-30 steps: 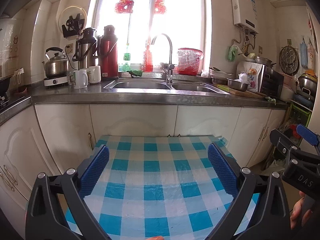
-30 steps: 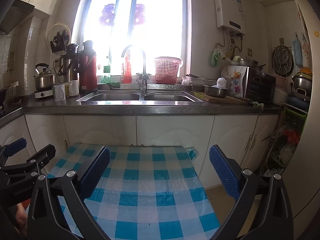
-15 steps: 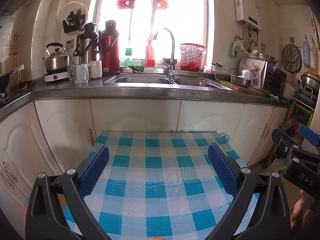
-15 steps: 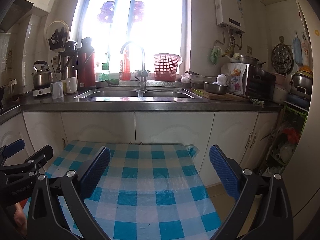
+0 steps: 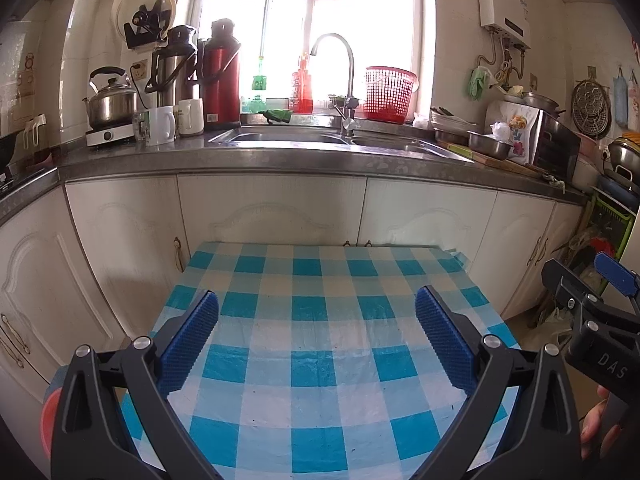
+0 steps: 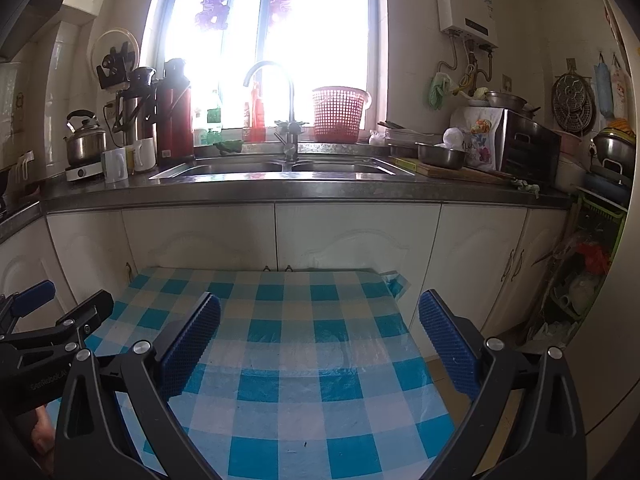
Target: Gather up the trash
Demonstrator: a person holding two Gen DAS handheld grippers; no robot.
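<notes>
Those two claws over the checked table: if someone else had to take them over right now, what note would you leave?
Left claw: open, empty, held over the blue checked tablecloth.
Right claw: open, empty, beside the left one over the same table.
Trash: none shows on the cloth in either view. There is a cluttered heap on the floor by the green rack at the far right, but I cannot tell whether it is trash.
Done: nothing picked up, as far as the views show.
Left: find the trash and collect it all.
</notes>
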